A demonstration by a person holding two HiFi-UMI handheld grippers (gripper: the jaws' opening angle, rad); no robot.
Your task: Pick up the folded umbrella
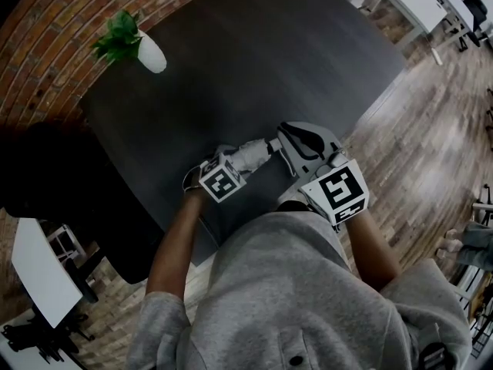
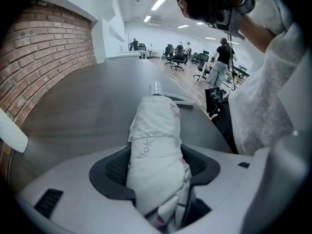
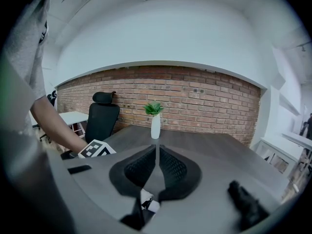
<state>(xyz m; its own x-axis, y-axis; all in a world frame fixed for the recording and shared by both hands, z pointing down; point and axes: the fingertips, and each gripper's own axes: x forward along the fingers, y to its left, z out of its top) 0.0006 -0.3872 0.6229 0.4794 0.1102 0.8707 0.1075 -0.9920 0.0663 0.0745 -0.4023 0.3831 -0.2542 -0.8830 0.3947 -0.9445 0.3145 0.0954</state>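
The folded umbrella [image 2: 157, 145], white with pink print and a clear tip, lies on the dark table [image 1: 254, 60] near its front edge. In the head view the umbrella [image 1: 253, 154] shows as a pale roll. My left gripper [image 2: 158, 167] points steeply down over its near end, and both black pads [image 2: 111, 169] press on the cloth. My right gripper [image 3: 156, 149] hovers just right of the umbrella, aimed at the plant, with its pads together and nothing between them. In the head view the right gripper [image 1: 283, 132] lies beside the umbrella's far end.
A green plant in a white vase [image 1: 146, 51] stands at the table's far left corner, also ahead in the right gripper view [image 3: 155, 123]. A black office chair [image 3: 102, 116] stands by the brick wall. Wooden floor [image 1: 431, 129] lies right of the table; desks, chairs and people stand far off.
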